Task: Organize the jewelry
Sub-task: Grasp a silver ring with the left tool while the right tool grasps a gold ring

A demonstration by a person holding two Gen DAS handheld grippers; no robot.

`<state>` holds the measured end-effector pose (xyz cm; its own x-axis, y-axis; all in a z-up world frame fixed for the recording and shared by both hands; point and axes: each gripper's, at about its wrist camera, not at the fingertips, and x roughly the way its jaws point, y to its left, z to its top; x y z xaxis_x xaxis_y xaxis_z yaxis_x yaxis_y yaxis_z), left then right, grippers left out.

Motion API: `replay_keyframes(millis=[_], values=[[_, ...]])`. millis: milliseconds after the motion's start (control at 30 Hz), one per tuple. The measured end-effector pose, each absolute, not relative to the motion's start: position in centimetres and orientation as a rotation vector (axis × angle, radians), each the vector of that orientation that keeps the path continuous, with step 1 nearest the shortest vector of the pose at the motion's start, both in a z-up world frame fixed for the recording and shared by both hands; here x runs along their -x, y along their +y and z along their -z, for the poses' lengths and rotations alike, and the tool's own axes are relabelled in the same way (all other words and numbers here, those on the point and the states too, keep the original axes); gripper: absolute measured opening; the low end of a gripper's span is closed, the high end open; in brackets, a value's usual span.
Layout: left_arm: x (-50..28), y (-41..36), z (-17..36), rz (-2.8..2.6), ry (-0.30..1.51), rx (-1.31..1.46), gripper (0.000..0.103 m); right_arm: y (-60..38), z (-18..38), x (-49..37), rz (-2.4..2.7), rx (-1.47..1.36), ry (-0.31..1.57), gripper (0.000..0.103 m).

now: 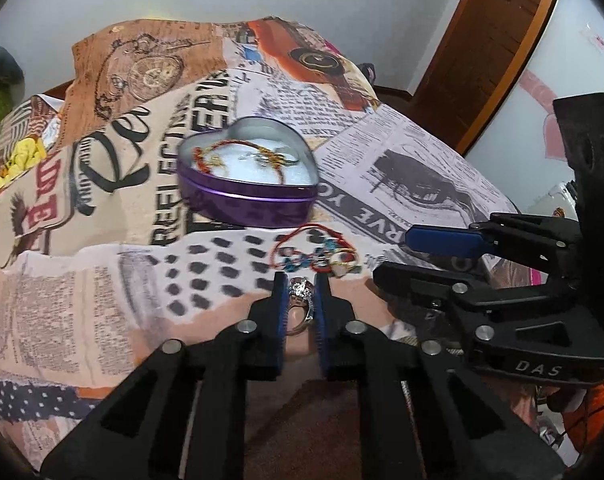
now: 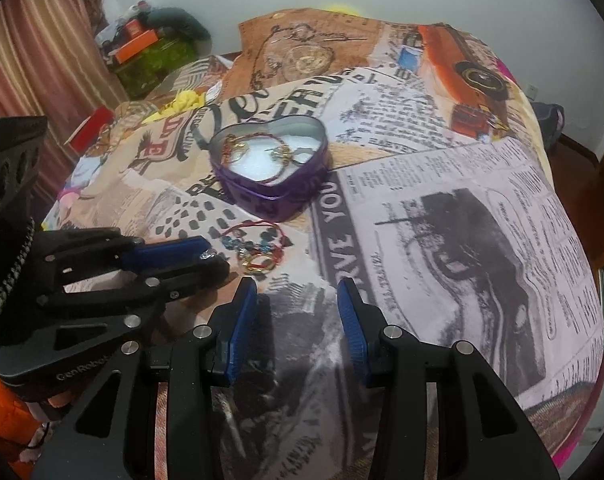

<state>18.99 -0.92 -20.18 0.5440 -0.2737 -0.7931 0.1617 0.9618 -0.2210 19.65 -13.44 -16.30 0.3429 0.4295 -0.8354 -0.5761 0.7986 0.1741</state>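
My left gripper (image 1: 300, 280) is shut on a silver ring with a clear stone (image 1: 300, 296), held just above the printed cloth. From the right wrist view the left gripper (image 2: 211, 258) shows the ring's sparkle at its tips. A purple heart-shaped tin (image 1: 247, 170) stands open ahead, with a red cord bracelet and gold pieces on white padding; it also shows in the right wrist view (image 2: 271, 166). Between tin and left gripper lies a pile of red cord, blue beads and gold rings (image 1: 318, 256), also visible in the right wrist view (image 2: 257, 250). My right gripper (image 2: 297, 288) is open and empty, and appears at the right of the left wrist view (image 1: 398, 254).
A newspaper-print cloth (image 2: 442, 220) covers the rounded table. Yellow cloth (image 2: 185, 100) and a red box (image 2: 89, 126) lie at the far left edge. Boxes and green items (image 2: 149, 52) sit behind. A wooden door frame (image 1: 490, 40) stands at the right.
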Motion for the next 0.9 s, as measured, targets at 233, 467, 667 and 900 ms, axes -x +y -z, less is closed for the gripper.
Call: replay_keyframes(millis=[233,467,667,900], values=[[-18.4,0.7,20.0,0.24,0.947,0.139,0.011,-11.0,17.0,-20.1,-0.695,0.22,1.038,0.038],[-18.2,0.9,19.9,0.24,0.94,0.151,0.011,-10.9,17.1,-20.3,-0.692,0.238,1.025,0.018],[-17.9,0.9,19.1,0.235,0.921,0.146,0.011,-11.0,16.5,-19.9,-0.689,0.224,0.997,0.014],[-17.4,1.1,17.6,0.224,0.885,0.135,0.011,-11.4,15.2,-19.6,-0.687,0.215,0.961,0.008]])
